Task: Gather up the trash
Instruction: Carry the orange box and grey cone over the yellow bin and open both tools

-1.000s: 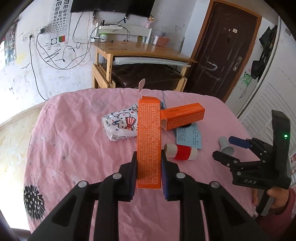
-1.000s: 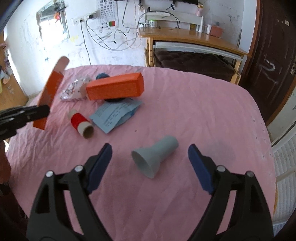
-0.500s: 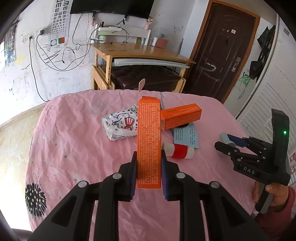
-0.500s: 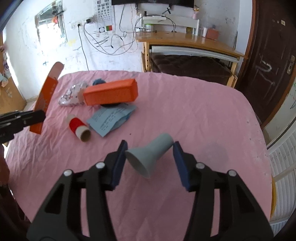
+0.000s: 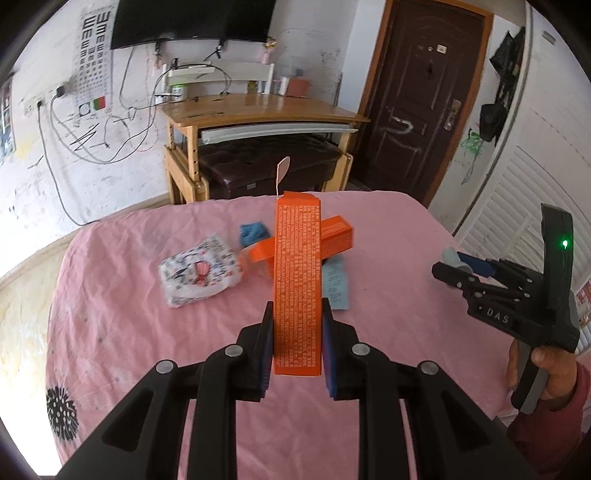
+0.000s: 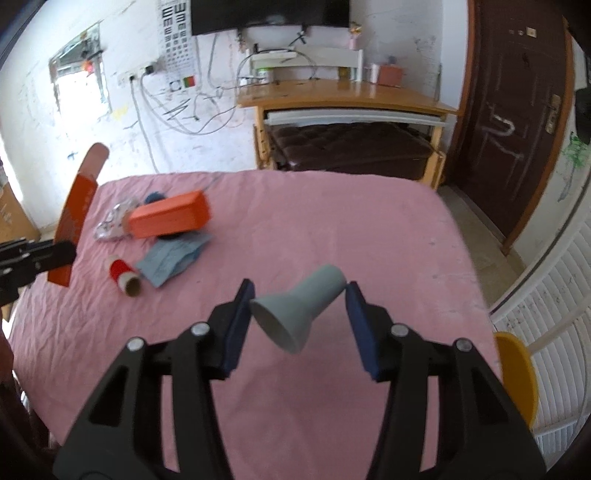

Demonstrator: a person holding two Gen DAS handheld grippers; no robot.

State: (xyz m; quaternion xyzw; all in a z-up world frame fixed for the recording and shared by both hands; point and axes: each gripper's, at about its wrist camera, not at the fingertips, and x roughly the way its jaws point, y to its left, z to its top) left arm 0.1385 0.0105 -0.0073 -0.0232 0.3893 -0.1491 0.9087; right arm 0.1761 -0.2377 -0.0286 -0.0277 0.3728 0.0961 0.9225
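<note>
Right gripper newly clamped on the grey funnel and lifted off the pink table near its right edge, left gripper still clamped on the tall orange box: two pieces in hand, ready for binning.

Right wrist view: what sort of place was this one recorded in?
Probably a lived-in room at home, not a lab. A table under a wrinkled pink cloth holds the trash, a wooden desk stands against a scuffed wall hung with loose cables, and an eye chart hangs beside a wall-mounted screen.

Left gripper and right gripper are clamped, angled downward.
</note>
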